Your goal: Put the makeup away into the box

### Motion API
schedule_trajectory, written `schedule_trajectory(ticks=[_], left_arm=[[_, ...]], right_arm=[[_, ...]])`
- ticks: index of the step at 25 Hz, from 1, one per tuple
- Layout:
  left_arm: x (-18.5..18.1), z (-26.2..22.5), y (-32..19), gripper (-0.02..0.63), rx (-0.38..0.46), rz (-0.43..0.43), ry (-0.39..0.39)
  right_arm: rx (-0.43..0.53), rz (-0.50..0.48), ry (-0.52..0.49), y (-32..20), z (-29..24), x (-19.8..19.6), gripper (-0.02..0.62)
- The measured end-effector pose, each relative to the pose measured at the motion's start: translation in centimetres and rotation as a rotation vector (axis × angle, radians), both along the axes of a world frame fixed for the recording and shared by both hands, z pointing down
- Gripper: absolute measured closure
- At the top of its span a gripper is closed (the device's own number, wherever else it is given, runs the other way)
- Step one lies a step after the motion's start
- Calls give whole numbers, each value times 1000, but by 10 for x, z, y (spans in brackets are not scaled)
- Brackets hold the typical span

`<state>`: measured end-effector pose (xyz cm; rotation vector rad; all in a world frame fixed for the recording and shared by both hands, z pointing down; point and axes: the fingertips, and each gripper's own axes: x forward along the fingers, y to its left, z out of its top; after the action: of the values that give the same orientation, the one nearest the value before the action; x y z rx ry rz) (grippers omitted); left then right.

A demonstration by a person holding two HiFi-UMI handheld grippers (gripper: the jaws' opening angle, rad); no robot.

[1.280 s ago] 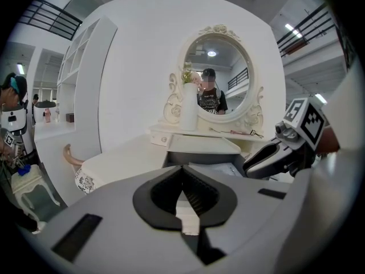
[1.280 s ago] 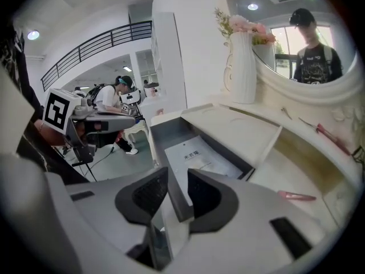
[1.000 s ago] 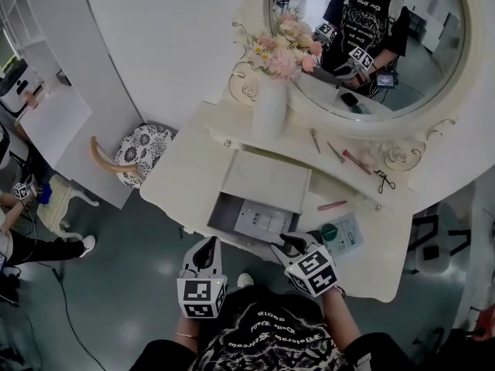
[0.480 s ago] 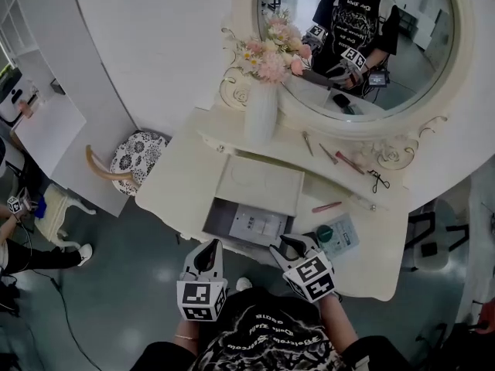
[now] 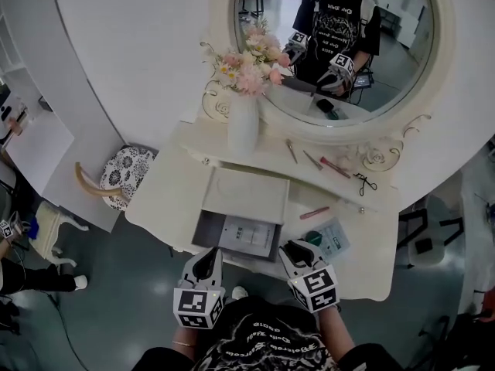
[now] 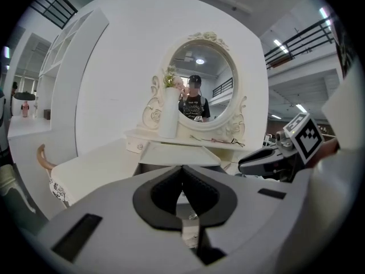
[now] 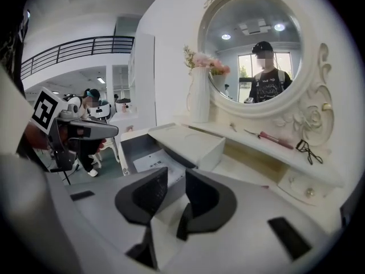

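Approach step; nothing stowed yet. Left claw (image 5: 207, 260) is pressed together, empty. Right claw (image 5: 295, 250) is closing on nothing. Box (image 5: 206, 226) stands open just ahead of both. Makeup (image 5: 314, 212) lies beyond the right claw. The next move likely calls for reaching it with the claw spread.
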<state>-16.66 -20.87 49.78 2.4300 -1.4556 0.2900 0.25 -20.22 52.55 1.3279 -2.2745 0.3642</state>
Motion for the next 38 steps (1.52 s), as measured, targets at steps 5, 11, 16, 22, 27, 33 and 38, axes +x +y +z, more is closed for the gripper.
schedule_trajectory(ticks=[5, 11, 16, 22, 27, 33, 38], left_arm=[[13, -1, 0, 591, 6, 38, -8], [31, -2, 2, 591, 7, 86, -18], [45, -2, 5, 591, 10, 118, -18], [55, 0, 9, 591, 7, 144, -18], [63, 1, 12, 591, 10, 163, -19], [64, 1, 14, 591, 12, 171, -27], [66, 2, 13, 591, 12, 177, -28]], right_arm=[[20, 64, -5, 4, -3, 21, 508], [77, 118, -37, 9, -13, 36, 528], [93, 178, -33, 16, -15, 56, 550], [108, 249, -34, 27, -16, 78, 577], [110, 272, -24, 35, -13, 86, 584], [122, 283, 0, 38, -13, 88, 585], [131, 280, 29, 39, -14, 90, 586]])
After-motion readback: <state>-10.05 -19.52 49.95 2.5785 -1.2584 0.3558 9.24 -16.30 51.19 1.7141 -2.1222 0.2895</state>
